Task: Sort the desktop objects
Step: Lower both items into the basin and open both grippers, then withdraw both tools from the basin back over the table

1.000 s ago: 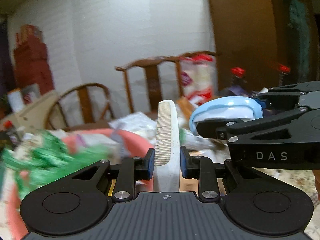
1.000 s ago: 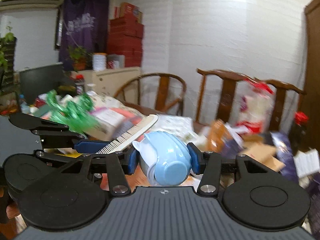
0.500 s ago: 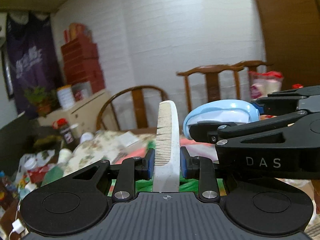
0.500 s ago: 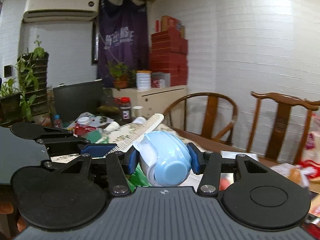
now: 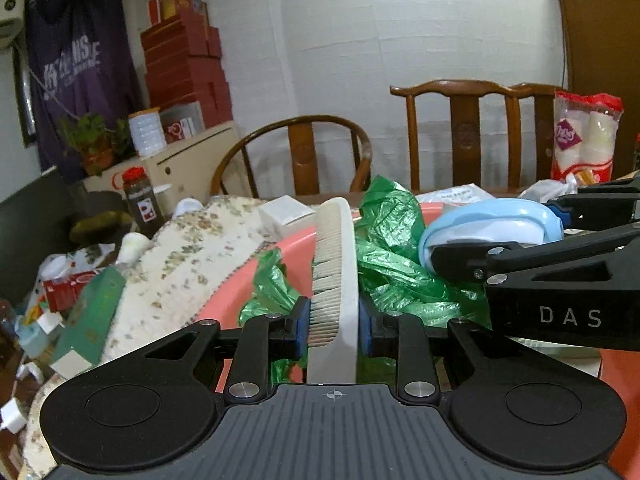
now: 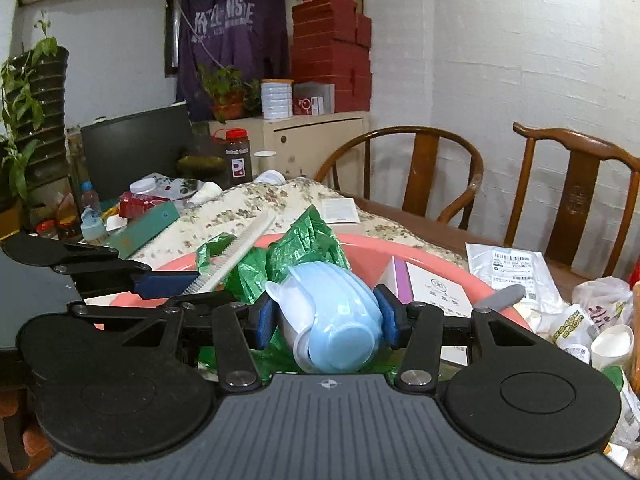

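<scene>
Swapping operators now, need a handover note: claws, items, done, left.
Left claw: shut on the white comb, teeth facing left in its own view.
Right claw: shut on the light blue cup, held on its side.
Both hover over the pink basin, which already holds a green plastic bag and a white box.
Done: both items picked up and carried to the basin.
Left: probably release comb and cup into the basin, then sort the rest of the table clutter.

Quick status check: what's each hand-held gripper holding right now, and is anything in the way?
Left hand-held gripper shut on white comb. Right hand-held gripper shut on blue cup. Both over pink basin; green plastic bag heaped inside.
</scene>
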Motion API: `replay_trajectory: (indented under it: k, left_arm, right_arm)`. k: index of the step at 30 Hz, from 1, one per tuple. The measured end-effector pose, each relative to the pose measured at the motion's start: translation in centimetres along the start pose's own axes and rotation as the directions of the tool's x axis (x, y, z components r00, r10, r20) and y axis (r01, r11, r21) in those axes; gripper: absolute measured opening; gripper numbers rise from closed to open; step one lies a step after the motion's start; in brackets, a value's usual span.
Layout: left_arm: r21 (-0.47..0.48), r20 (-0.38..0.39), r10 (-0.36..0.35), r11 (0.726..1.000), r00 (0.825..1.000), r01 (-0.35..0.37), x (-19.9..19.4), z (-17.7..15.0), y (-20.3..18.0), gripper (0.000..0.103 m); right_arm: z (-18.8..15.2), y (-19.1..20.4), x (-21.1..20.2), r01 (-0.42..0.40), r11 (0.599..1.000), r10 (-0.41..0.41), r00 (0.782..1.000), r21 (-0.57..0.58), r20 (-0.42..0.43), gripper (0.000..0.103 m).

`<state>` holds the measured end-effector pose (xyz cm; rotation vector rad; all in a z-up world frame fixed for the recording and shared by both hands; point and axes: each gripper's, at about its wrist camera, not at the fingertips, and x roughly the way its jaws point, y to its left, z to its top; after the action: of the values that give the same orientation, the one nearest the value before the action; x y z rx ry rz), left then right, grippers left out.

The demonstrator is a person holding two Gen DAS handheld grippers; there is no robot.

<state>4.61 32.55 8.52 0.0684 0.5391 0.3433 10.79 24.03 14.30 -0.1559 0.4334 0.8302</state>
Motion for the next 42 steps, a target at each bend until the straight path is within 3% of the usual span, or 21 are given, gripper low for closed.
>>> replay_trajectory:
  k: [7,18,23,29,39,42]
  left_arm:
    - [-0.056,-0.004,-0.007,0.998,1.000,0.007,1.0,-0.6,1.0,0.024]
    - [-0.054,-0.010,0.031,0.998,0.999,-0.032,1.1,-0.7,0.9,0.031]
    - [-0.063,-0.004,0.061,0.996,0.998,-0.061,0.8,-0.8,0.9,0.054]
    - [-0.063,0.000,0.097,0.993,0.995,-0.097,0.4,-1.2,1.2,0.070]
    - [-0.049,0.003,0.120,0.992,0.993,-0.119,-0.8,-2.0,1.0,0.080]
    - [-0.052,0.007,0.127,0.991,0.992,-0.126,-1.5,-2.3,1.1,0.084]
  right_arm:
    - [-0.1,0.6,1.4,0.020,0.999,-0.021,1.000,-0.030,-0.012,0.056]
    - [-0.9,1.0,1.7,0.034,0.997,-0.036,0.998,-0.065,-0.041,0.055]
    - [-1.0,1.1,1.4,0.036,0.997,-0.038,0.998,-0.066,-0.040,0.055]
    - [-1.1,1.0,0.7,0.030,0.998,-0.032,0.999,-0.056,-0.034,0.060]
    - [-0.9,1.6,-2.0,0.040,0.996,-0.039,0.999,-0.076,0.014,0.080]
    - [-0.9,1.9,-3.0,0.047,0.995,-0.044,0.998,-0.092,0.033,0.081]
